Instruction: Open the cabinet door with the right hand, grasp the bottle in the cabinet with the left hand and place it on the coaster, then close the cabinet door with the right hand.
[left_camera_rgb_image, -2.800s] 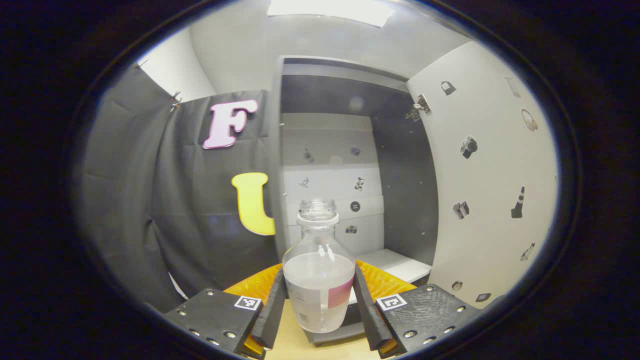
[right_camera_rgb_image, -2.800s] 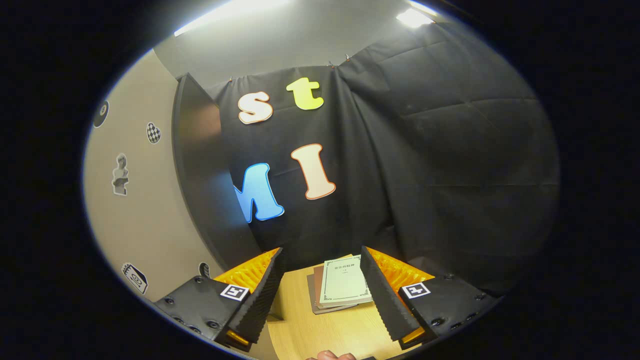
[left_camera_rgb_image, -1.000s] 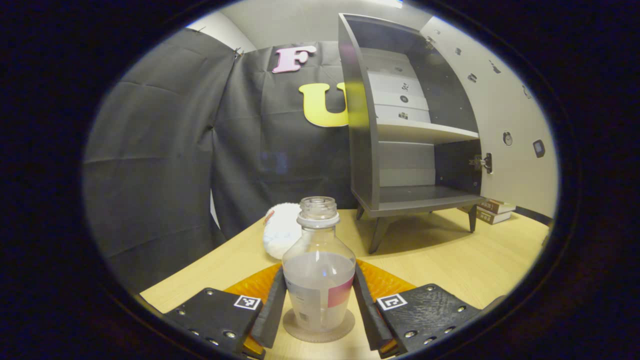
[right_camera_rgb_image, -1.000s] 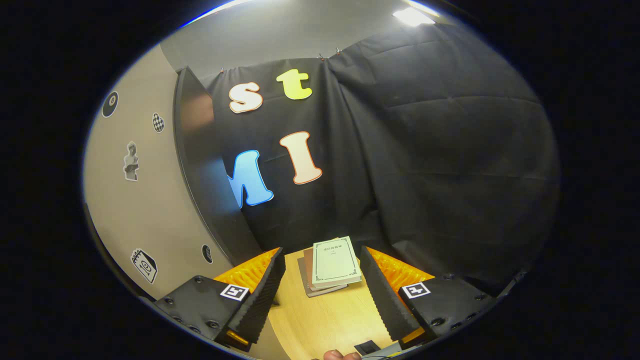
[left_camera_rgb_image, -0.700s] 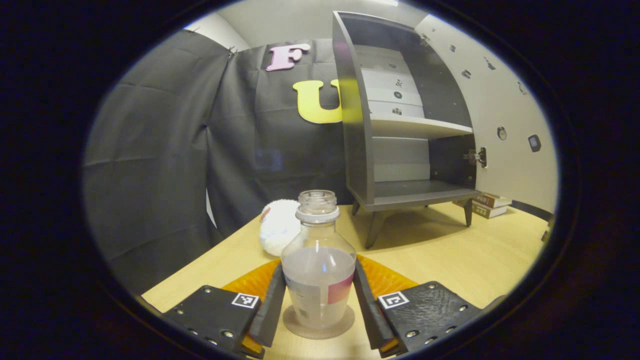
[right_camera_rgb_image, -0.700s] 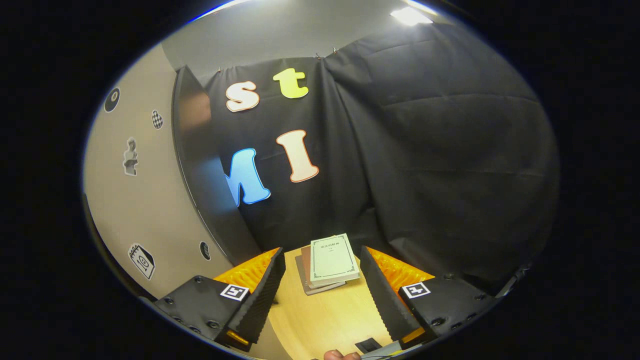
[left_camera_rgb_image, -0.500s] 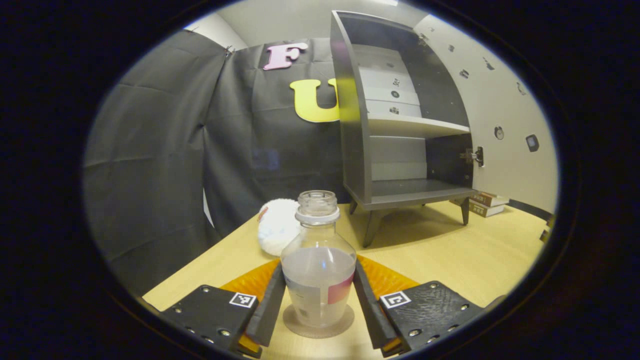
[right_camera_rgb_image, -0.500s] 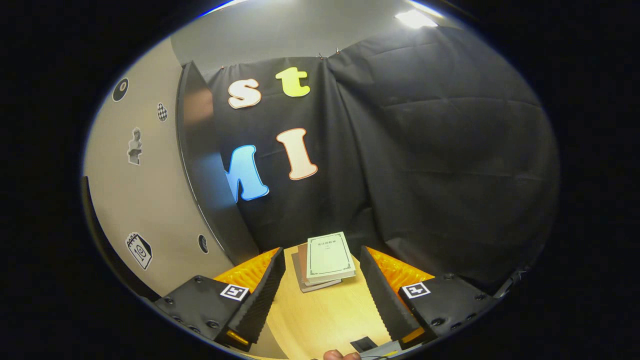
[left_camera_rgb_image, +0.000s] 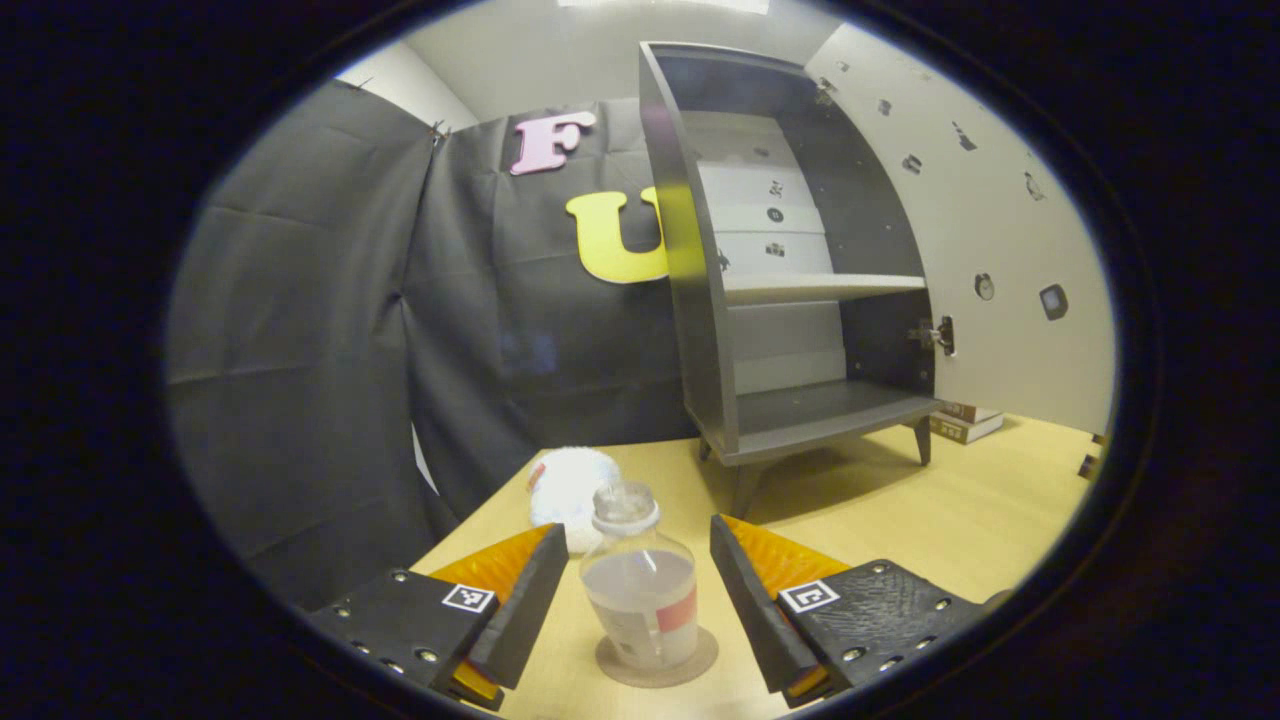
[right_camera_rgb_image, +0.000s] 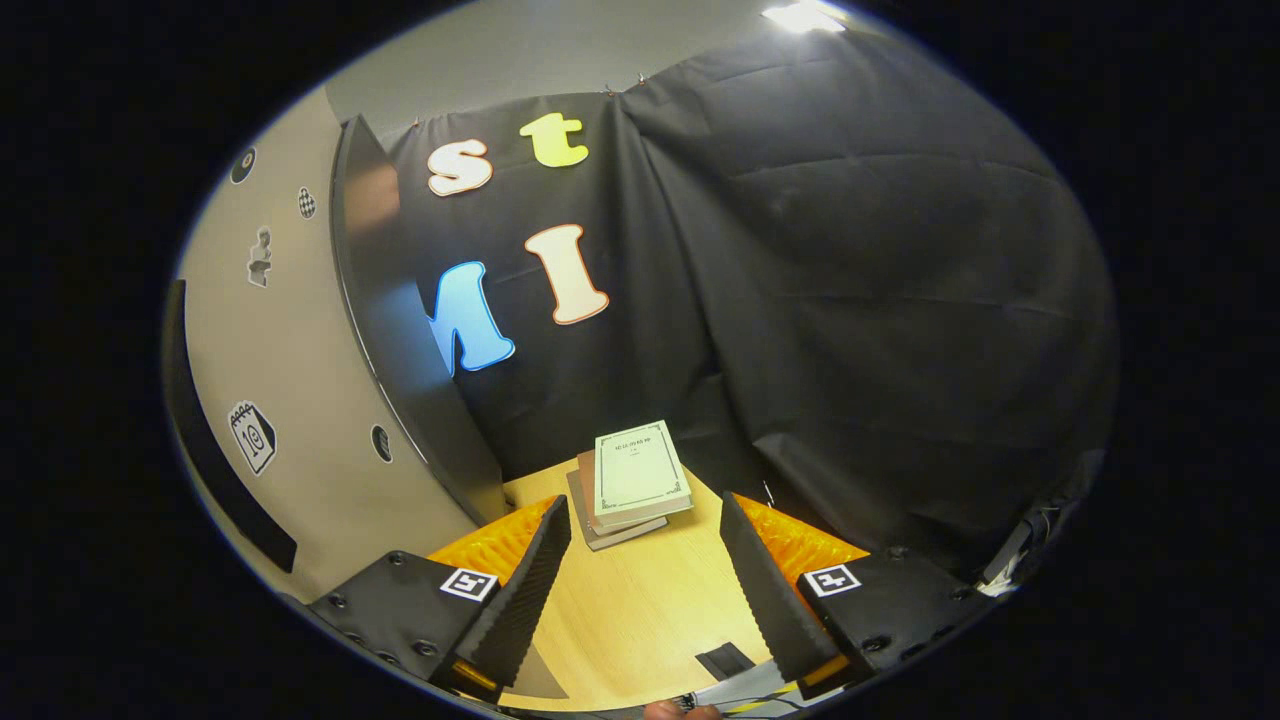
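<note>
Clear plastic, part full of pale liquid: in the left gripper view the bottle (left_camera_rgb_image: 640, 590) stands upright on the round coaster (left_camera_rgb_image: 657, 659), on the pale wood surface (left_camera_rgb_image: 900, 520). My left tongs (left_camera_rgb_image: 632, 605) are spread apart, one finger on each side of the bottle with a gap showing on both, so I hold nothing there. I judge the placing done. Beyond it the cabinet (left_camera_rgb_image: 780, 300) stands with its shelves bare and its door (left_camera_rgb_image: 985, 240) swung wide to the right. A white fluffy thing (left_camera_rgb_image: 570, 485) lies just behind the bottle.

In the right gripper view my right tongs (right_camera_rgb_image: 640, 590) are also spread and hold nothing; between them I see bare surface and a small stack of books (right_camera_rgb_image: 630, 480) farther off. The door (right_camera_rgb_image: 300, 400) rises at the left of this view, its dark free edge nearest the left finger, its long axis upright.

What the coming move turns on, as I judge it: the door lies to the left of the right tongs and close, so the right hand is the nearer one and should push it leftward, toward the cabinet, while the left tongs draw straight back from the bottle.
</note>
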